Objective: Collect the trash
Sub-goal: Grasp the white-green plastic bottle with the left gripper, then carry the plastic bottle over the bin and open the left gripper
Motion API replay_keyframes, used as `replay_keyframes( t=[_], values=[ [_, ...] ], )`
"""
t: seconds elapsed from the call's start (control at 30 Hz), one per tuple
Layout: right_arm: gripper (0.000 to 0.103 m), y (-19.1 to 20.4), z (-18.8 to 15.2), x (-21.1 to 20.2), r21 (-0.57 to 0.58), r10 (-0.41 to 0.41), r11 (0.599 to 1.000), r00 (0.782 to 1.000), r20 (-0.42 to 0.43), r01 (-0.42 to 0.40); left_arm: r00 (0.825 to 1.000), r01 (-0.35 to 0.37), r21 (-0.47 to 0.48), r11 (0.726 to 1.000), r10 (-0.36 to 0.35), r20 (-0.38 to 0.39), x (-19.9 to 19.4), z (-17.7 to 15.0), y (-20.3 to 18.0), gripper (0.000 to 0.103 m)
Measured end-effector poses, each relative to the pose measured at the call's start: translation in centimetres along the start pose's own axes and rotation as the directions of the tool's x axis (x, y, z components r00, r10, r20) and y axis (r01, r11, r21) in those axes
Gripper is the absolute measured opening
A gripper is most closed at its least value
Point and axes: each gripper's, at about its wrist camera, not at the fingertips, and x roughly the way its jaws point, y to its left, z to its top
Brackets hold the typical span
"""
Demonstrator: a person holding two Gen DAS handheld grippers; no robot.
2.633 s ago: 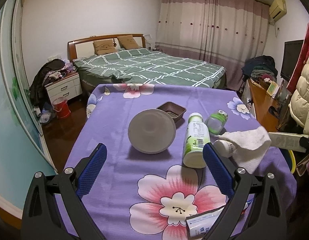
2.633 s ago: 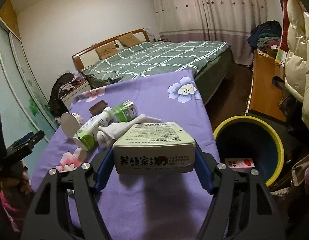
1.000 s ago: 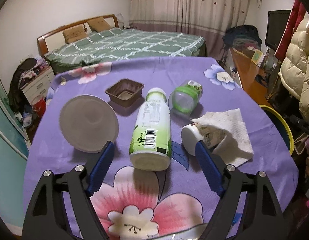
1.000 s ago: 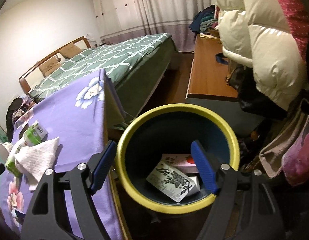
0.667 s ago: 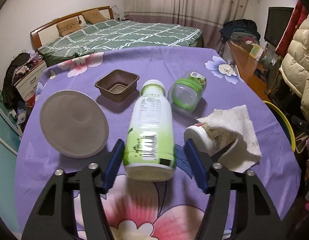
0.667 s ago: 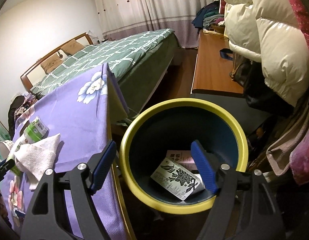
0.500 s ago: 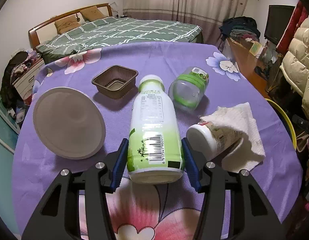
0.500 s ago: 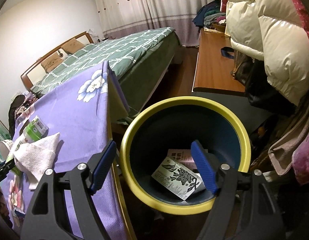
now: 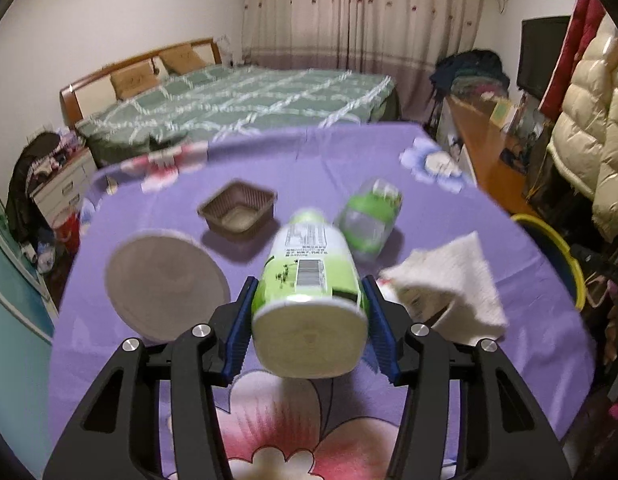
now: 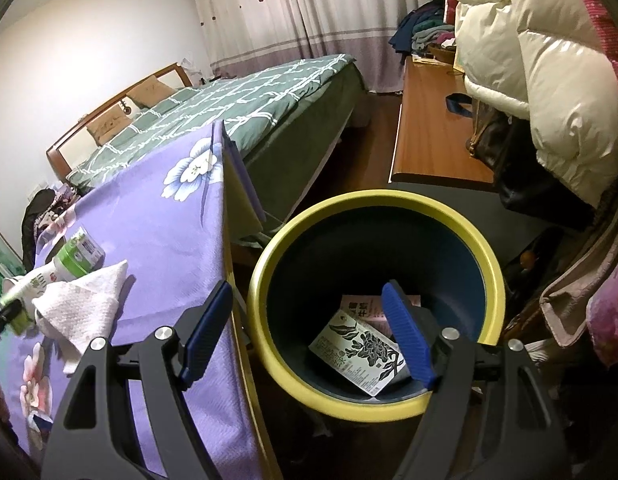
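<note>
My left gripper [image 9: 308, 322] is shut on a white and green plastic bottle [image 9: 309, 280], its blue pads pressing both sides near the base; the bottle hangs just above the purple flowered tablecloth [image 9: 349, 176]. Beyond it lie a small green-labelled jar [image 9: 369, 220], a brown plastic tray [image 9: 237, 213], a round grey lid [image 9: 165, 284] and a white paper towel [image 9: 453, 280] partly over a cup. My right gripper [image 10: 309, 332] stands open and empty above the yellow-rimmed bin [image 10: 481, 252], which holds a printed carton [image 10: 361, 352] and another box.
A green checked bed [image 9: 245, 108] stands beyond the table. A wooden desk [image 10: 429, 120] and hanging puffy coats [image 10: 549, 60] crowd the right side. The bin's rim [image 9: 549, 236] shows at the table's right edge. The table's corner [image 10: 229, 168] stands close to the bin.
My left gripper closed onto the bottle and raised it off the cloth. The right gripper stayed open over the bin.
</note>
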Motion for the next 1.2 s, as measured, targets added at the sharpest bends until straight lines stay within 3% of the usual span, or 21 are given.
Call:
replay_keyframes(
  t=[0.2, 0.43, 0.63, 0.93, 1.2],
  values=[
    [0.073, -0.3, -0.2, -0.7, 0.007, 0.014, 1.000, 1.000, 0.010, -0.014, 0.997, 0.003, 0.017, 1.000, -0.004, 0.073, -3.1, 1.8, -0.9, 0.052],
    [0.073, -1.6, -0.3, -1.3, 0.036, 0.027, 0.999, 0.999, 0.027, -0.028, 0.996, 0.000, 0.022, 1.000, -0.002, 0.085, -3.2, 3.4, -2.2, 0.052],
    [0.073, -2.6, -0.6, -1.8, 0.061, 0.049, 0.997, 0.998, 0.041, -0.052, 0.993, -0.054, 0.027, 0.998, 0.050, 0.109, -2.9, 4.9, -3.2, 0.052],
    [0.073, -3.8, -1.1, -2.1, 0.091, 0.097, 0.991, 0.994, 0.046, -0.101, 0.985, -0.070, 0.046, 0.997, 0.061, 0.164, -5.4, 6.9, -5.1, 0.052],
    [0.073, -5.5, -1.2, -3.0, 0.116, 0.096, 0.988, 0.992, 0.077, -0.105, 0.976, -0.026, 0.096, 0.995, 0.004, 0.219, -8.4, 9.1, -9.1, 0.052]
  ],
)
